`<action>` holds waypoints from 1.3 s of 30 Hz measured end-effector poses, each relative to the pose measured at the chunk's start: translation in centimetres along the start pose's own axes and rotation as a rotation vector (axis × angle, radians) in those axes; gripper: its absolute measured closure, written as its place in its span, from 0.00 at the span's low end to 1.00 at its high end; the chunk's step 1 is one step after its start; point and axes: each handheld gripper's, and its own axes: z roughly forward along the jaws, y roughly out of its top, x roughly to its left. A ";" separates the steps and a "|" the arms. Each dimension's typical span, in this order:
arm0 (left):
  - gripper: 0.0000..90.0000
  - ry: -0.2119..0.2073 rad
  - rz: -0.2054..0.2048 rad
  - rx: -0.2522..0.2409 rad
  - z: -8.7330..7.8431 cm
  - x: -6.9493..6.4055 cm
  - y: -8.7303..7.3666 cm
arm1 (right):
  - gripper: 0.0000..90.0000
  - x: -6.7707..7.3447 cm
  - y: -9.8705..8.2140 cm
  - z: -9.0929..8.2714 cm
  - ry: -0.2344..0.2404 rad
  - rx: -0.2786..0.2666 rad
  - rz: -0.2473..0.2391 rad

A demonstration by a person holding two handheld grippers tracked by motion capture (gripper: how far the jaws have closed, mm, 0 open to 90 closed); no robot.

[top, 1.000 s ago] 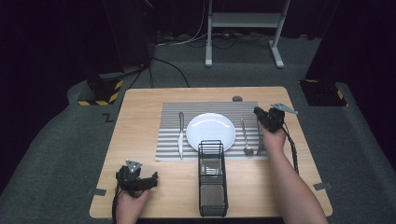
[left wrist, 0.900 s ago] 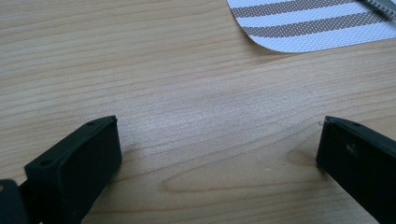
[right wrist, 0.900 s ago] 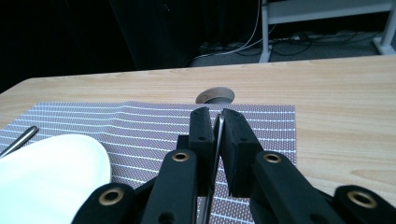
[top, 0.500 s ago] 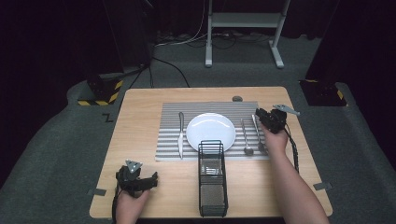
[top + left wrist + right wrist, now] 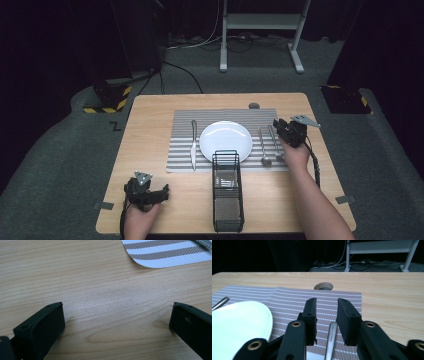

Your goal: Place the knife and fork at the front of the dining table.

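Right gripper [image 5: 286, 131] jaws have just been opening, spread around fork [image 5: 331, 338] handle near placemat's [image 5: 220, 116] right edge, pads clear: fork released, placed. Left gripper [image 5: 150, 192] idling, jaws spread, empty.

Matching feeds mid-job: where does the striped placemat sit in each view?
High view: striped placemat at the table's middle, under the plate.
Left gripper view: its rounded corner at the top right.
Right gripper view: across the middle, left to centre.
Shared landmark: the light wooden table.
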 end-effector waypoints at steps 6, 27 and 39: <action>0.00 0.000 0.000 0.000 0.0 0.0 0.0 | 0.60 1.3 -0.5 -1.4 -0.023 0.010 -0.069; 0.00 0.000 0.000 0.001 0.0 0.0 0.0 | 0.29 3.0 -6.3 -11.7 -0.094 0.139 -0.152; 0.00 0.001 0.001 0.001 0.0 0.0 0.0 | 0.23 1.8 -10.4 -15.6 -0.110 0.346 -0.122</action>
